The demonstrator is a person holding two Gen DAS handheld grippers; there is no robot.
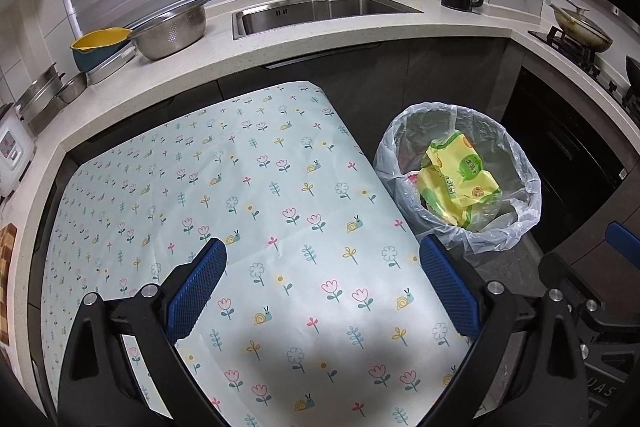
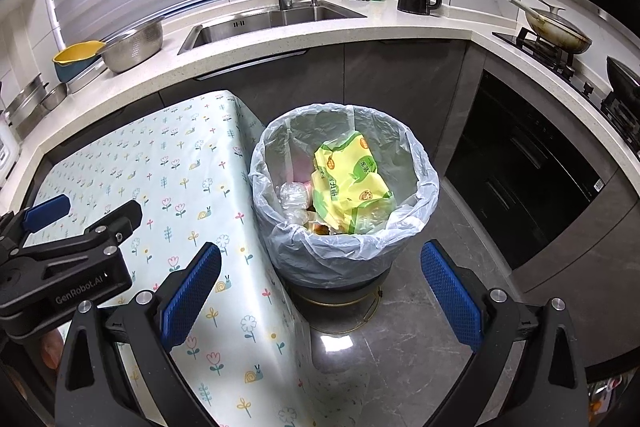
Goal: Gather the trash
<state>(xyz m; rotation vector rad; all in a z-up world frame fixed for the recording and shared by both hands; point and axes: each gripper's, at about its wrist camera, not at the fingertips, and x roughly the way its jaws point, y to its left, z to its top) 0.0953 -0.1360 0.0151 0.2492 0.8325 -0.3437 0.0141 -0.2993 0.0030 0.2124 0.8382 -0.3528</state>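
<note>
Both of my grippers are empty with their blue-padded jaws spread wide. My left gripper (image 1: 322,287) hangs over the pale floral-print tablecloth (image 1: 248,187), which fills the centre of the left view and shows no litter on it. My right gripper (image 2: 320,291) points at the round bin lined with a thin translucent plastic bag (image 2: 424,183), standing on the grey floor just beside the table's right edge, in the middle of the right view.

Inside lies a crumpled yellow-and-green plastic wrapper (image 2: 352,183) on top, with a crushed clear plastic bottle (image 2: 294,201) to its left and some pinkish thing I cannot identify behind it.

I judge all of this light and soft. The liner is flimsy, slippery film that would stretch or tear under a hard tug, so I would pinch the bunched film folded over the rim, one gripper on each side, and gather it upward gently.
</note>
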